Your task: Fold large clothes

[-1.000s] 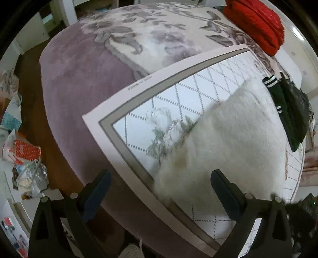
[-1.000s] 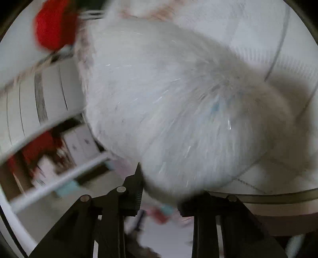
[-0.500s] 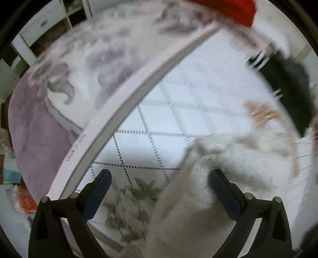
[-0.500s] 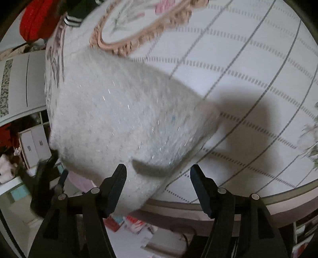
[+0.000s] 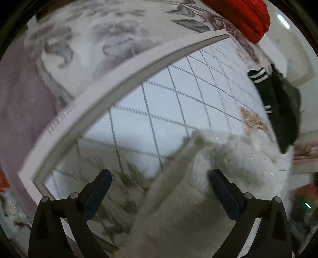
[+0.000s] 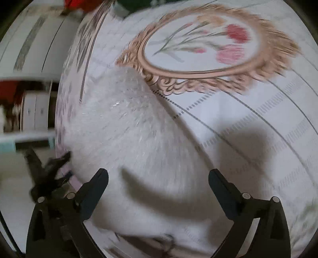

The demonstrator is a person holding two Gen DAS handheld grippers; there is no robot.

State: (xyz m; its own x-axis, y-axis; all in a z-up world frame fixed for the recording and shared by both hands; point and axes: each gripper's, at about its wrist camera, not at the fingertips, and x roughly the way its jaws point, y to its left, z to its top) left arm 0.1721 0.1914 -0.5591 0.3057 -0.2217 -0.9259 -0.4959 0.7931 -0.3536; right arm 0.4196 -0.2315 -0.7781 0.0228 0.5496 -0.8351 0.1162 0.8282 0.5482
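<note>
The left tool [image 5: 159, 184] is spread wide and grips nothing, poised over a raised fold of the white sweater [image 5: 208, 188]. The right tool [image 6: 159, 182] is likewise released above the sweater [image 6: 127, 139], which lies on the mat [image 5: 159, 103] near the bed's edge. Farther off lie a black garment [image 5: 278, 111] and a red garment [image 5: 242, 13].

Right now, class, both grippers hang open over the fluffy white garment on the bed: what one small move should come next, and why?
Probably lower the left gripper and close it on the raised fold of the white garment between its jaws. Both it and the right gripper are wide open and hold nothing, and the garment lies bunched on the quilted mat, not yet flat.
</note>
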